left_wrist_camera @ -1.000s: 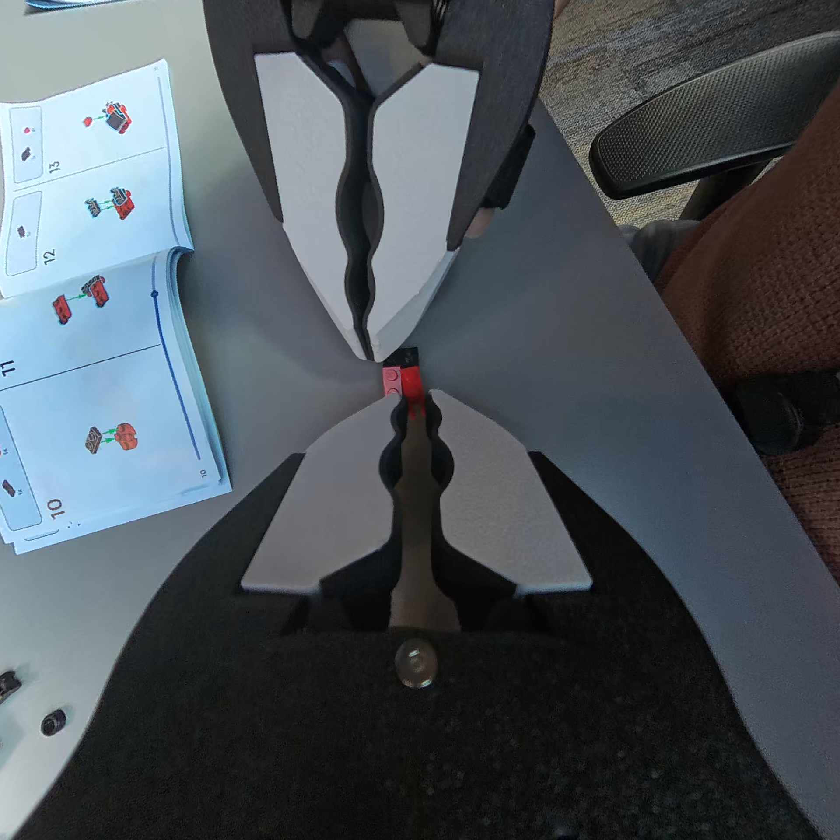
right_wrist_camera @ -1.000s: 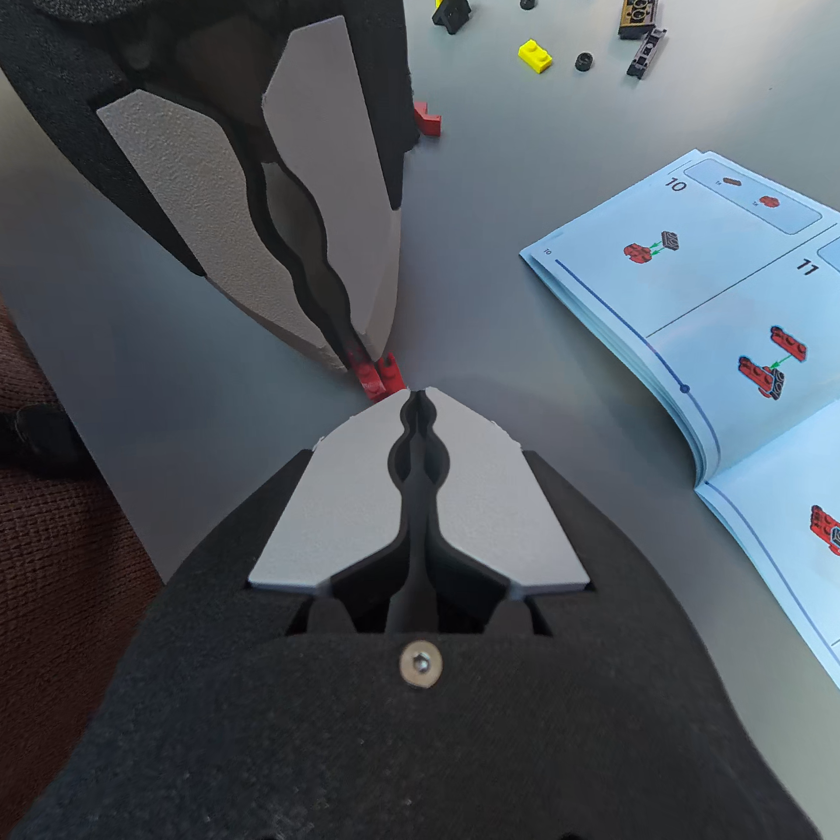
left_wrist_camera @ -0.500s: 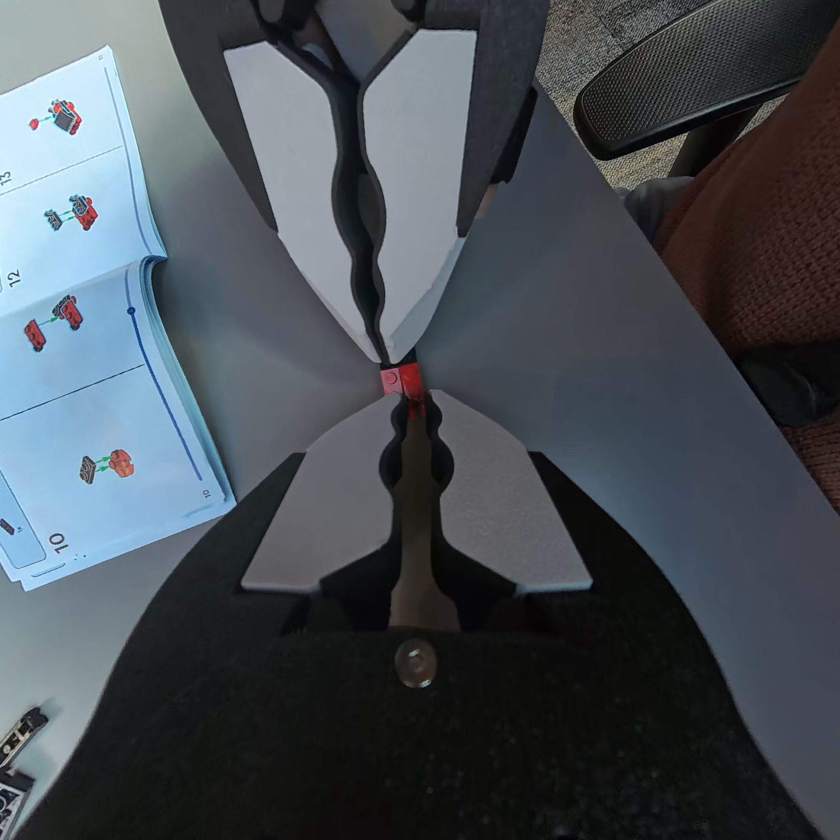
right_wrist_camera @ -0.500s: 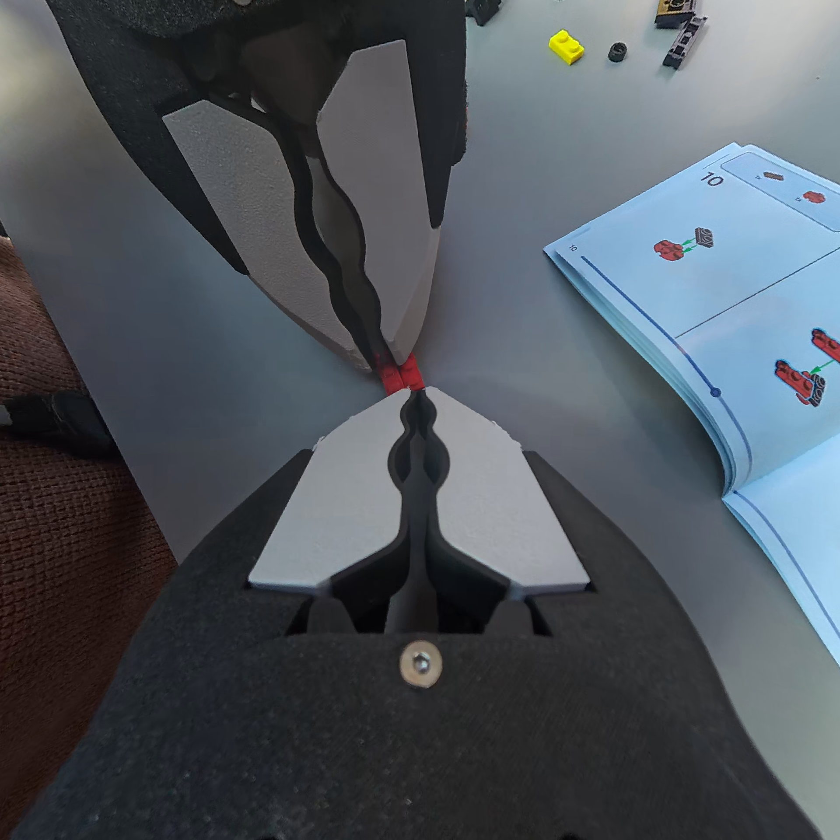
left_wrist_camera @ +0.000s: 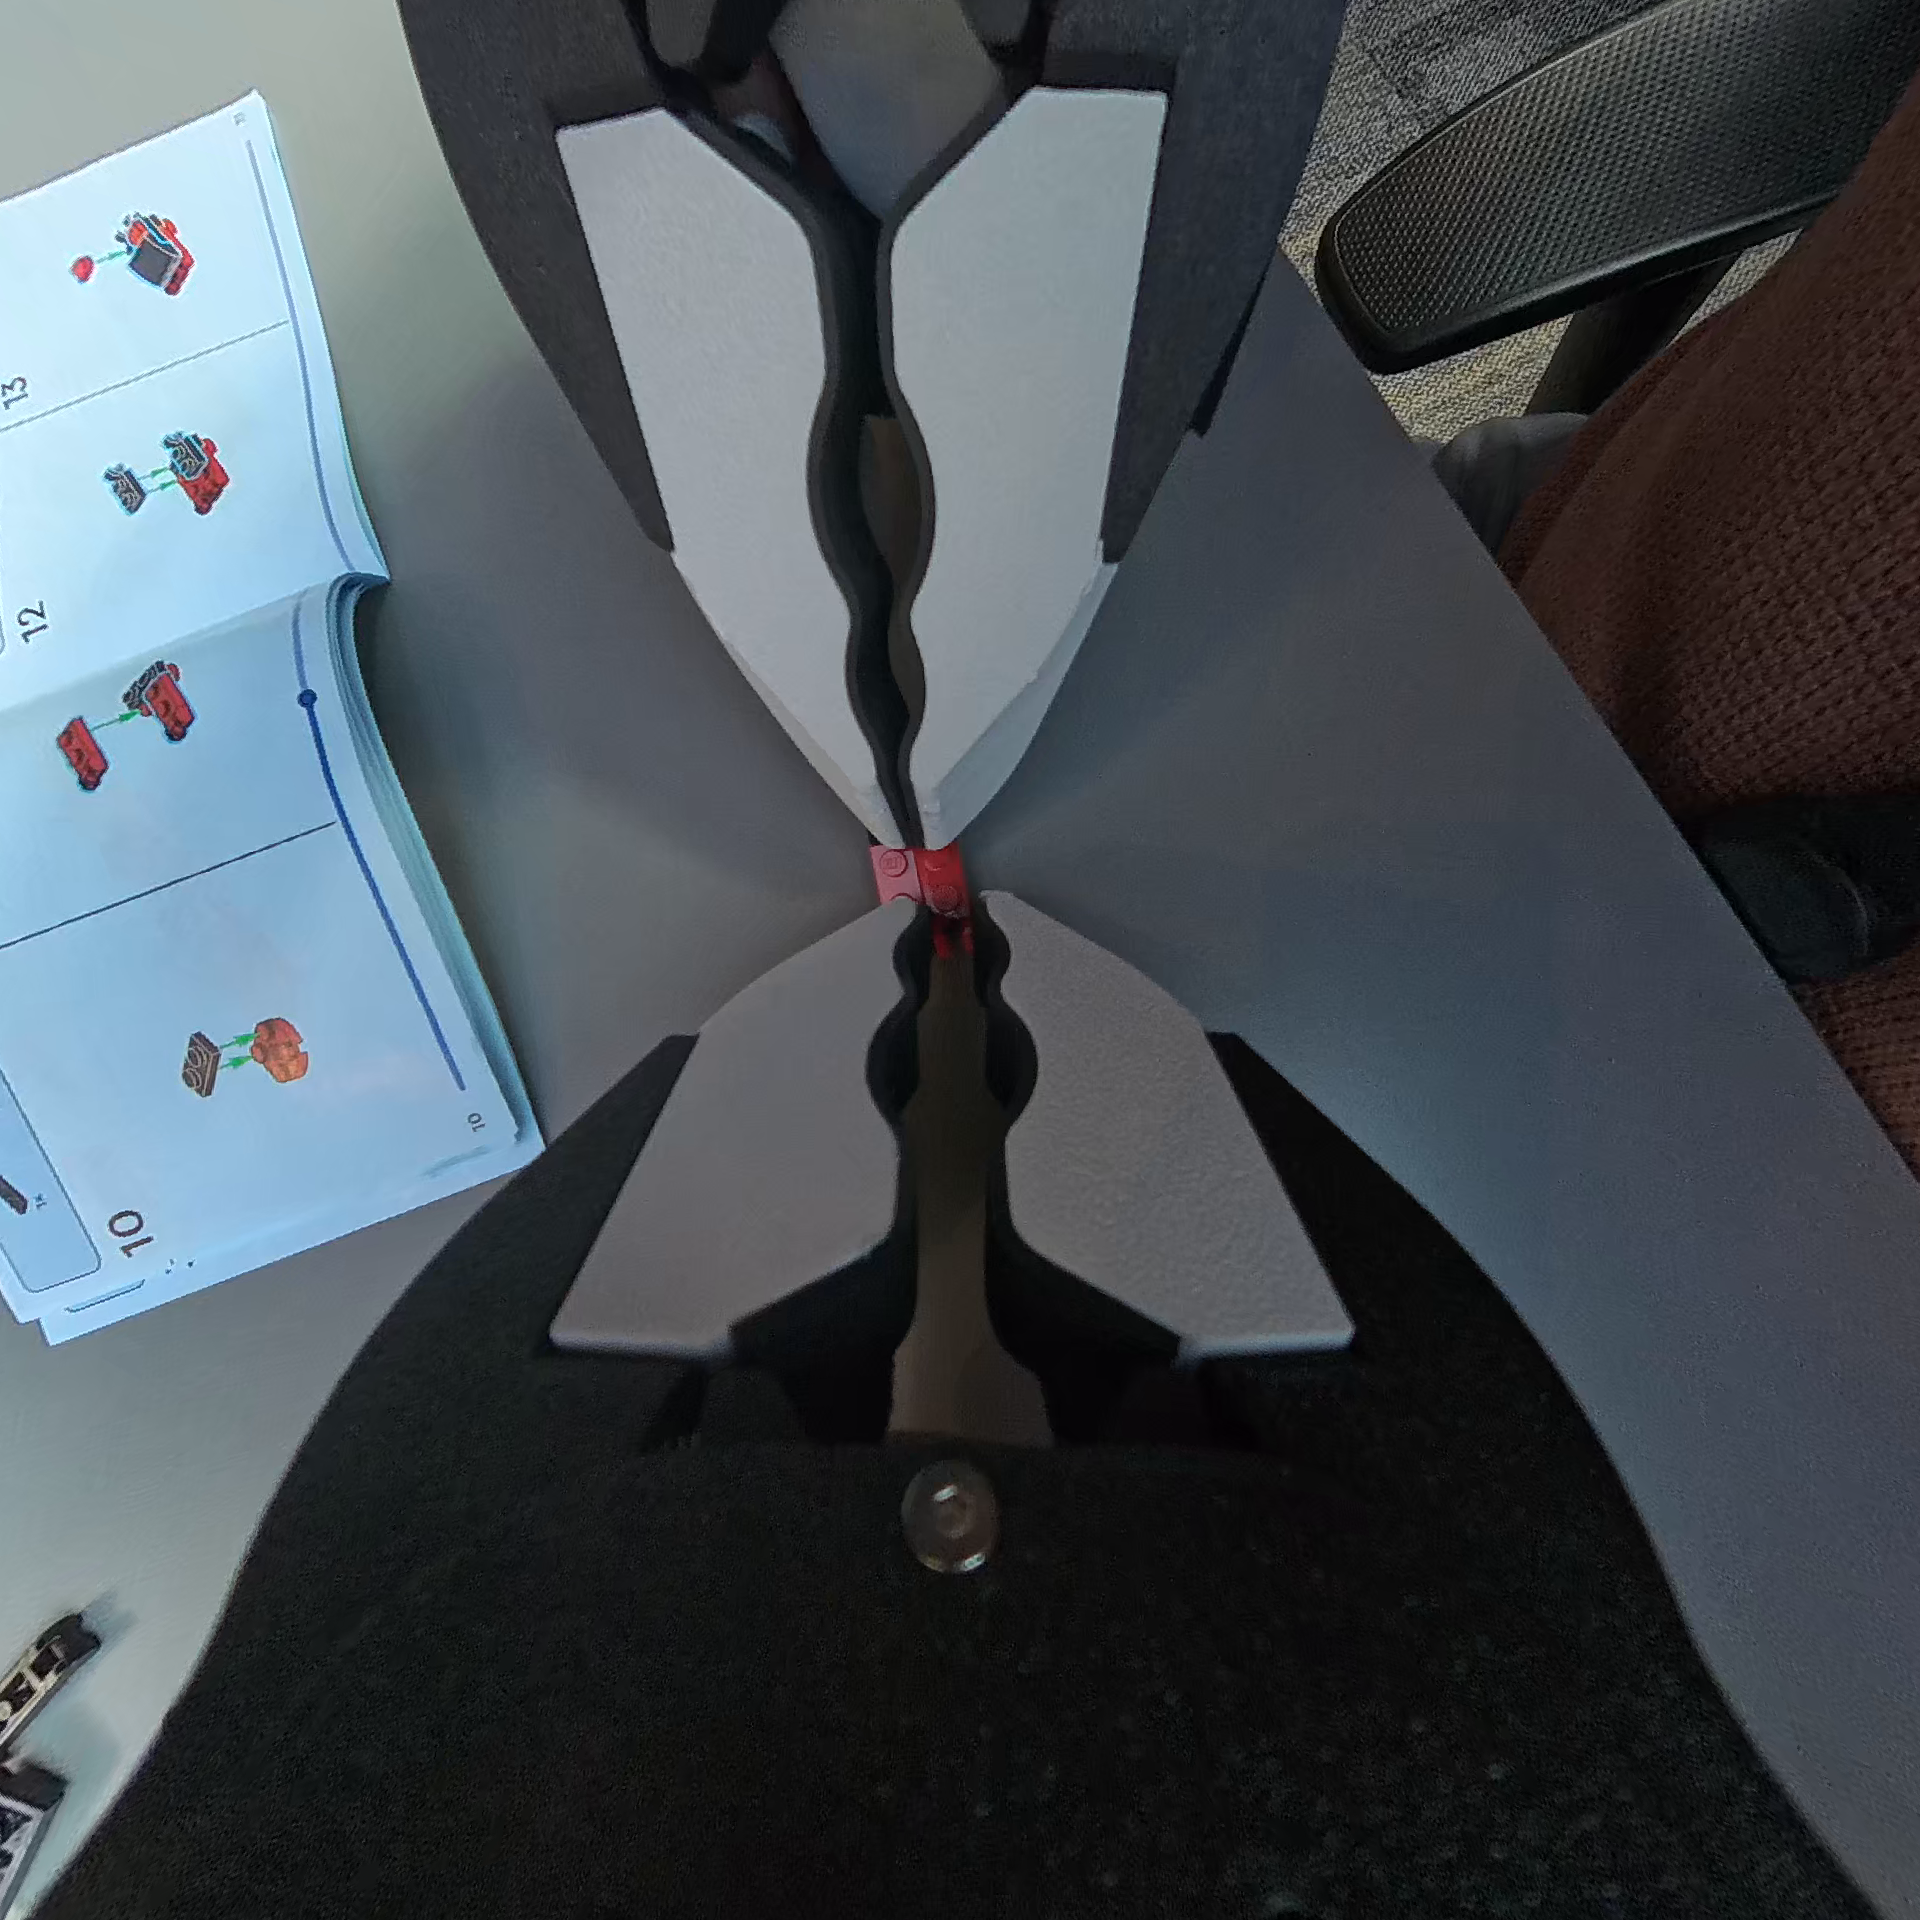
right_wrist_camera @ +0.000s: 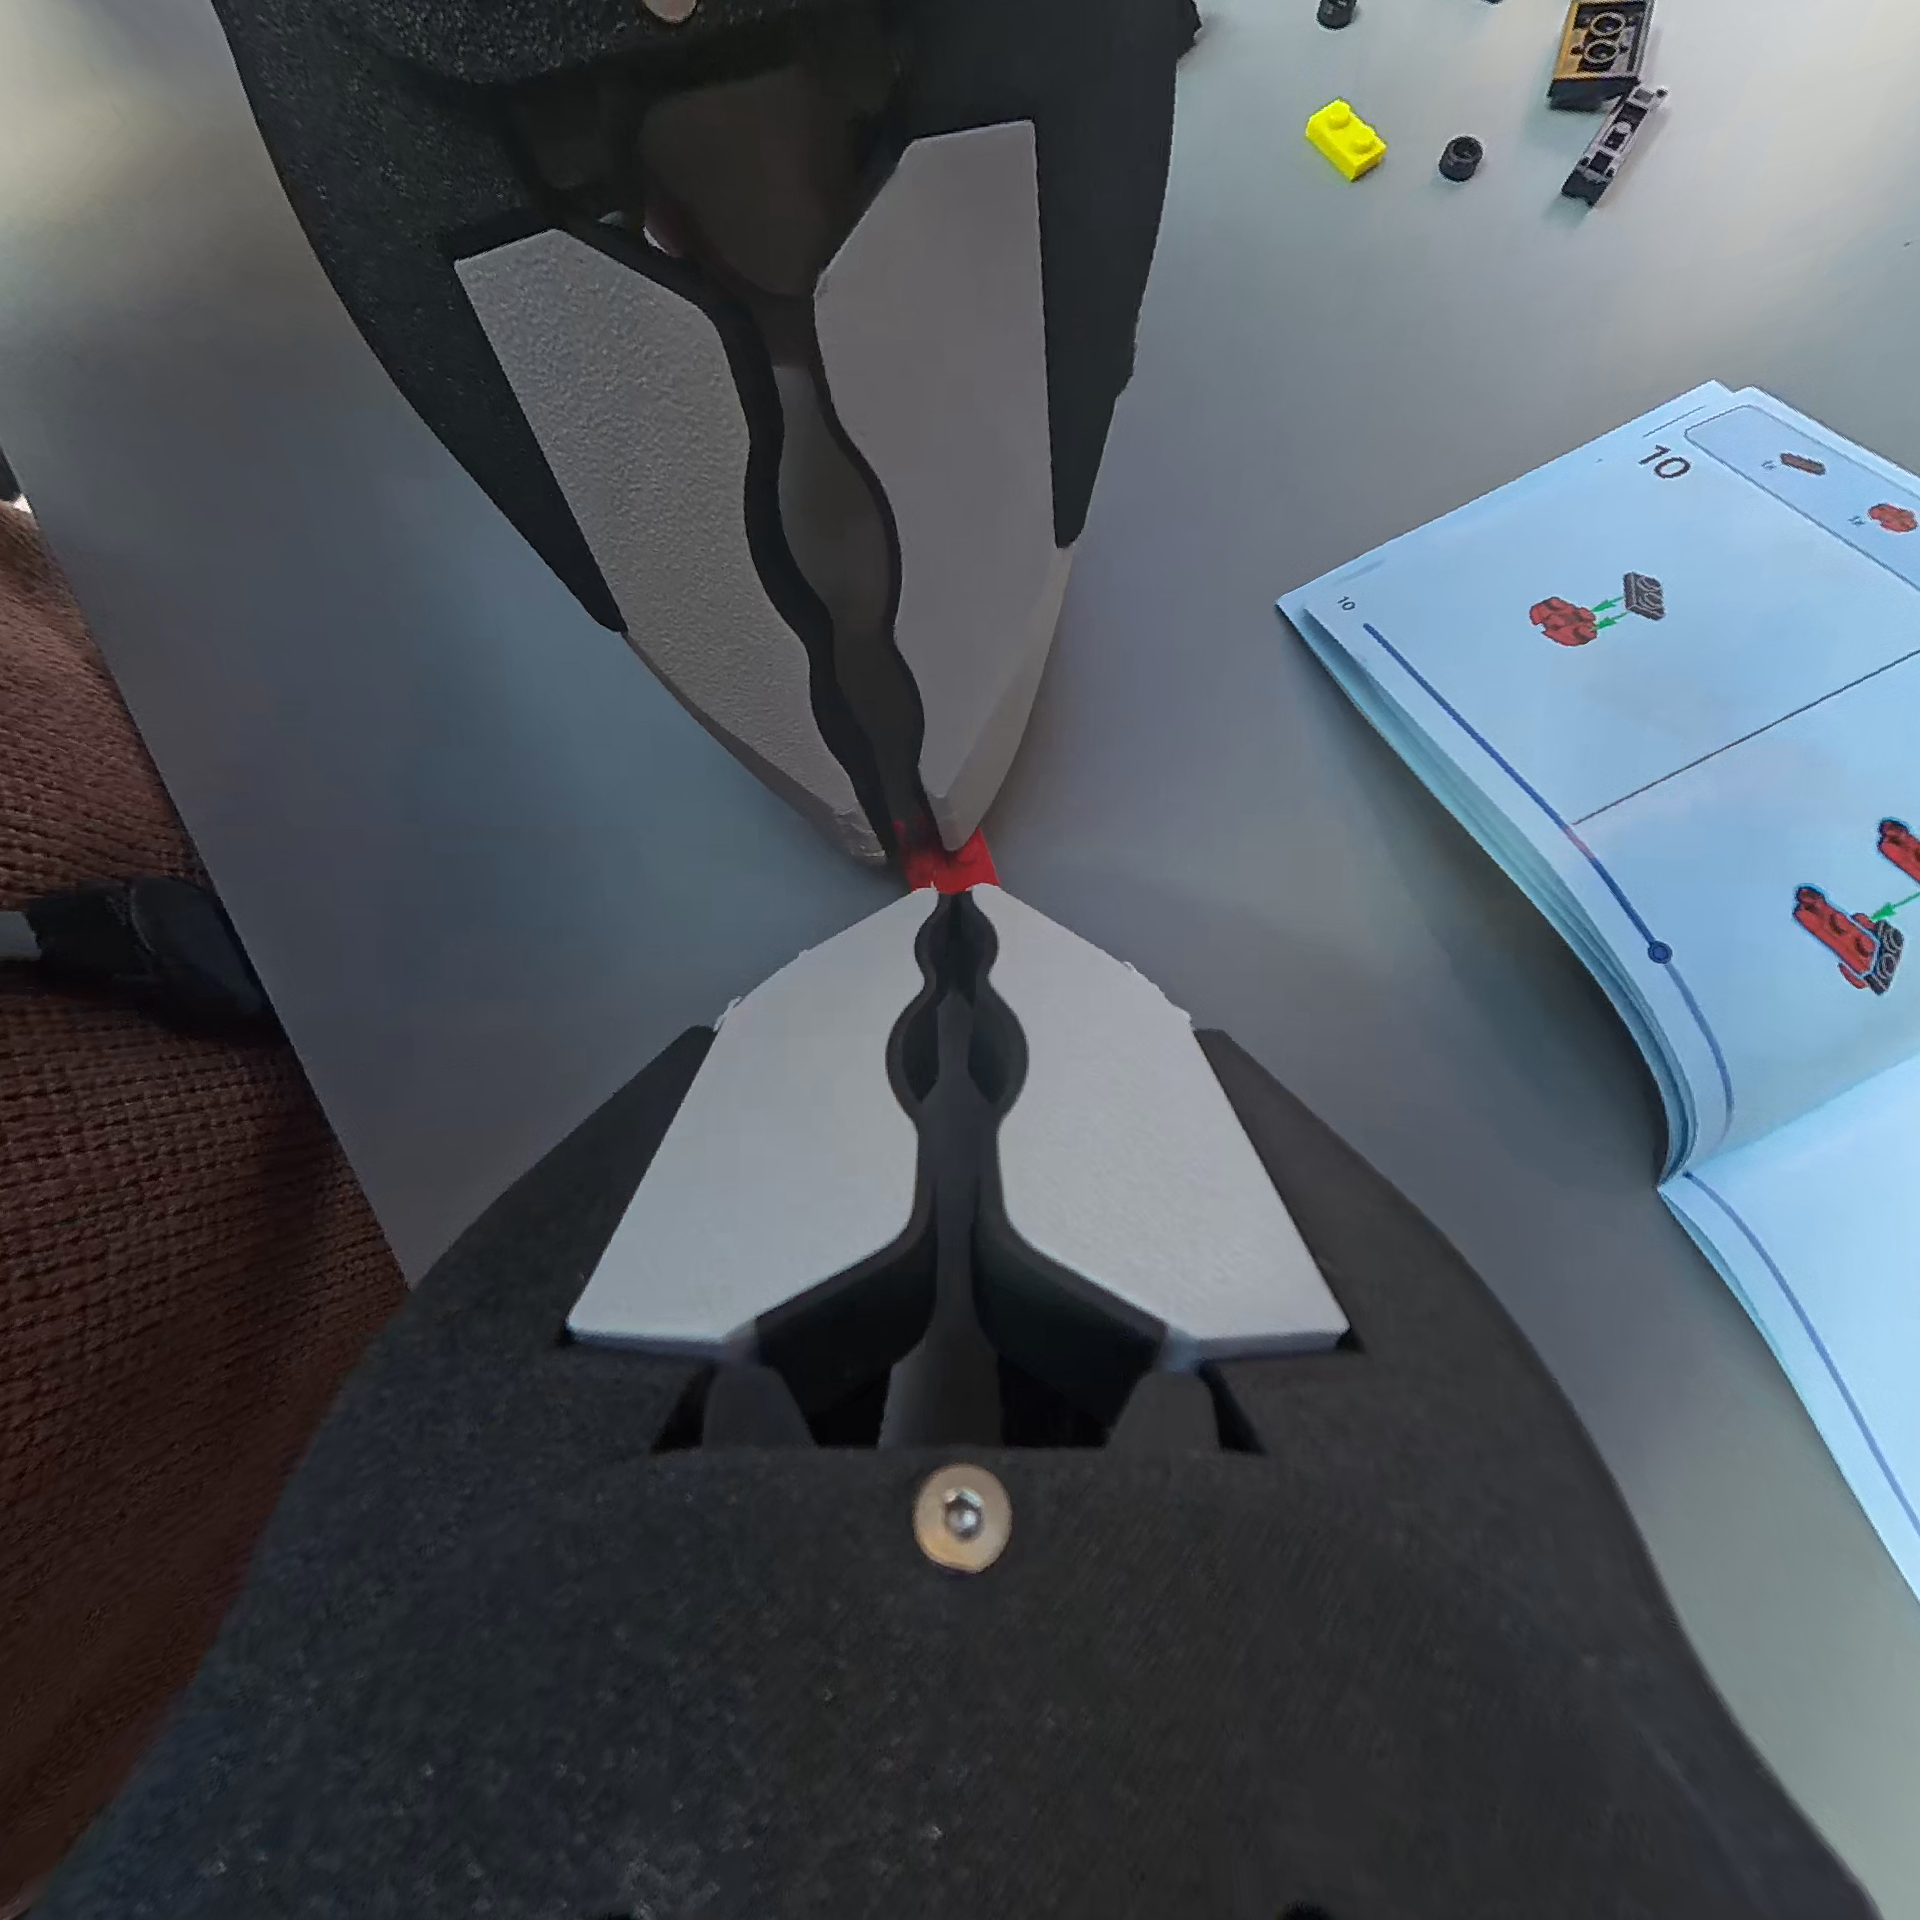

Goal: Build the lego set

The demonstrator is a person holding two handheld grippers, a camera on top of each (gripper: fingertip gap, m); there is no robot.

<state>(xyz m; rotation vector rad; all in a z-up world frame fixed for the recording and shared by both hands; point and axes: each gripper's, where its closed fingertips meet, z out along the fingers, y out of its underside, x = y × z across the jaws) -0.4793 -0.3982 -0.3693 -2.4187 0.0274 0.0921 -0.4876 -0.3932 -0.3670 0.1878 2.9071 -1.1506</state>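
Observation:
A small red lego piece (left_wrist_camera: 902,873) hangs above the grey table (left_wrist_camera: 1299,831), pinched between two grippers that meet tip to tip. My left gripper (left_wrist_camera: 940,920) is shut on its near end; this gripper reaches down from the top of the right wrist view (right_wrist_camera: 912,831). My right gripper (right_wrist_camera: 951,909) is shut, its tips against the red piece (right_wrist_camera: 961,868); it comes in from the top of the left wrist view (left_wrist_camera: 902,831). What the right tips pinch is hidden behind the red piece.
An open instruction booklet (left_wrist_camera: 208,831) lies on the table, also in the right wrist view (right_wrist_camera: 1662,779). Beyond it lie a yellow brick (right_wrist_camera: 1345,140) and several black pieces (right_wrist_camera: 1600,42). A person's brown-clad body (right_wrist_camera: 125,1195) and a chair armrest (left_wrist_camera: 1558,187) sit at the table edge.
The two grippers have closed the gap and lined up tip to tip. A small black piece that showed at the right gripper's tips is now pressed against the red piece and out of sight.

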